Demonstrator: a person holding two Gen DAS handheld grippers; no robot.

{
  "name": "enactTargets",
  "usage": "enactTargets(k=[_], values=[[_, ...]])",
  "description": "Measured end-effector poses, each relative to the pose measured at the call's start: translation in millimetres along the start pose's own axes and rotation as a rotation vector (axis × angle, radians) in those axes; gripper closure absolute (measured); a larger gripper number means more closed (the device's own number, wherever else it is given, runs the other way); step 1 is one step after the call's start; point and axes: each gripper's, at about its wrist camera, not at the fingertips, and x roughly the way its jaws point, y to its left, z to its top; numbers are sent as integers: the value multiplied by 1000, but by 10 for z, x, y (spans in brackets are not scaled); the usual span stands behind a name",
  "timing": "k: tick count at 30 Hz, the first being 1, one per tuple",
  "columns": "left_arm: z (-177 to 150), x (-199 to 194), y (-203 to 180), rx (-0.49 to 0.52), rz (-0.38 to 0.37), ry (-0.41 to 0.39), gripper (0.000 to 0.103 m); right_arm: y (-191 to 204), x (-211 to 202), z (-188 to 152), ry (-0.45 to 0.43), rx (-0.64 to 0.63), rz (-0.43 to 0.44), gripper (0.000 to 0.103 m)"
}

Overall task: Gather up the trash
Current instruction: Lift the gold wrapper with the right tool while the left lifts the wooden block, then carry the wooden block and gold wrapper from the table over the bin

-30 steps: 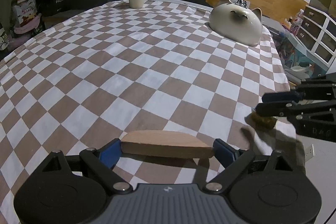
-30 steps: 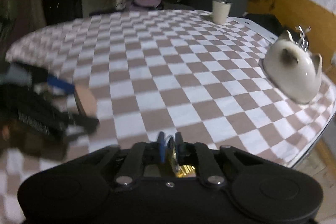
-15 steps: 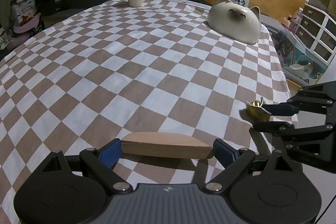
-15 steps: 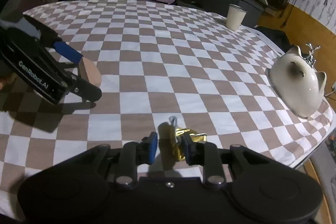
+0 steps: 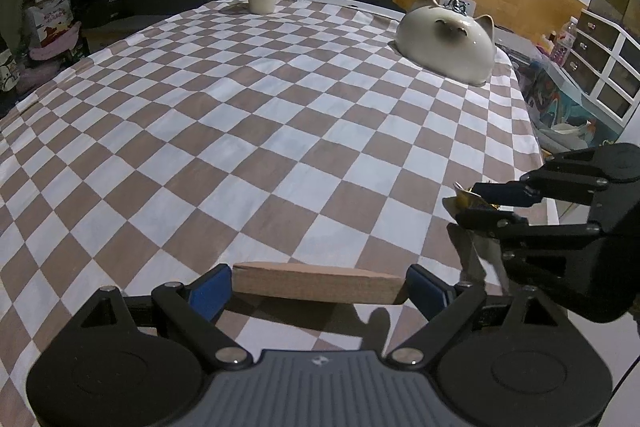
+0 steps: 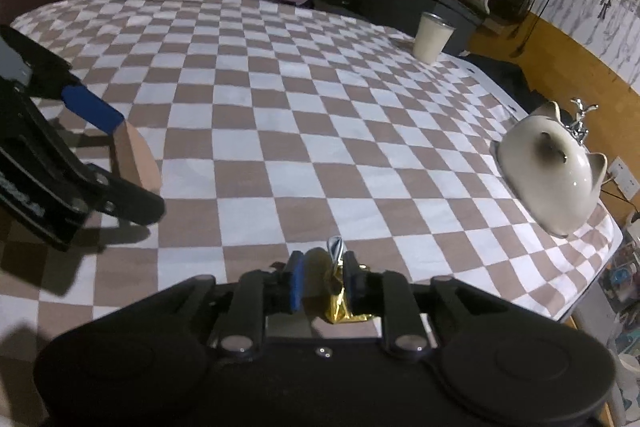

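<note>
The right hand-held gripper (image 6: 320, 281), its jaws just closing, pinches a gold wrapper (image 6: 334, 301). The left hand-held gripper (image 5: 318, 283) clamps a wooden block (image 5: 318, 282) above the checkered desk (image 5: 280, 131).

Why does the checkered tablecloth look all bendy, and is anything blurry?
Left wrist view: the fisheye lens curves the tablecloth squares; sharp, with dark shadows under the wooden block. Right wrist view: same curving, softer, and the gold wrapper looks slightly blurred.

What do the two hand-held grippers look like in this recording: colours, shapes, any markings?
Both look alike. The left hand-held gripper and the right hand-held gripper have black linkage arms with silver pivot bolts, blue pads on the fingers, and two round black discs on the body. The left's body is ribbed grey with a small logo; white lettering marks its side.
</note>
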Motion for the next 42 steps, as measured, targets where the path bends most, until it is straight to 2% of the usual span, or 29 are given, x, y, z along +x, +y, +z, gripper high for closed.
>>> enactTargets(k=[3,4,7,16,23,34,42], values=[[-17,-42,14,-5,3,-1,10,21,17,15,1,-2,-12,89],[-23,-53,19,-7,4,-2,10,27,15,21,5,2,-20,98],[-32,-106,37,-18,3,-8,11,19,-16,40,15,33,-34,100],[-30,-376,101,-33,-3,-49,11,84,-372,156,-18,170,-19,100],[-56,-618,192,-26,-12,-75,11,286,-655,226,-34,251,-7,100],[-124,-1077,389,2,-26,-103,11,595,-1122,288,-48,360,-65,100],[-137,-1402,468,19,-48,-134,11,723,-1449,265,-50,478,-141,100]])
